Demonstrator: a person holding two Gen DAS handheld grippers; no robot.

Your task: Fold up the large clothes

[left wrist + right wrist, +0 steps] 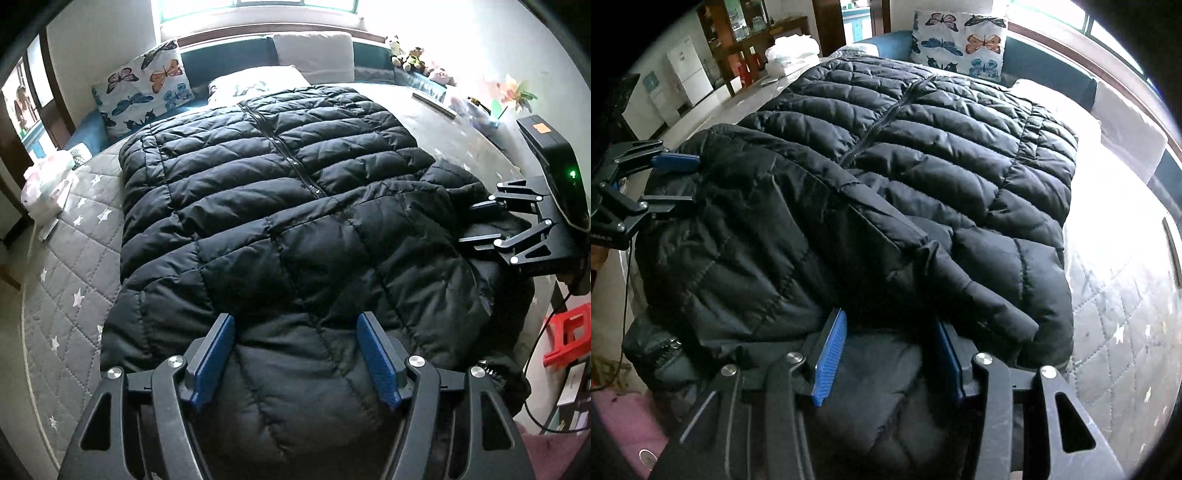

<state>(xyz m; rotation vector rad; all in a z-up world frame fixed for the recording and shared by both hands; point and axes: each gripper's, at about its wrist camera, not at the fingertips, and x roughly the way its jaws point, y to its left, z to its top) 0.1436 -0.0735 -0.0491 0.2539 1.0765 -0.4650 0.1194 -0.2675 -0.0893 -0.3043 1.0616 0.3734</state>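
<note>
A large black quilted puffer jacket (280,192) lies zipper up on the grey star-quilted bed (74,266). Its sleeves are folded across the near part of the body. My left gripper (295,354) is open, its blue pads either side of a bulge of jacket fabric at the near edge. My right gripper (476,225) shows at the jacket's right edge. In the right wrist view the jacket (923,155) fills the frame and my right gripper (890,358) is open over the near hem. My left gripper (672,184) shows at the jacket's left edge, open.
A butterfly pillow (144,88) and plain pillows (314,51) lie at the head of the bed. Stuffed toys (410,55) sit at the back right. A white bundle (48,181) lies on the bed's left edge. A red stool (569,336) stands at the right.
</note>
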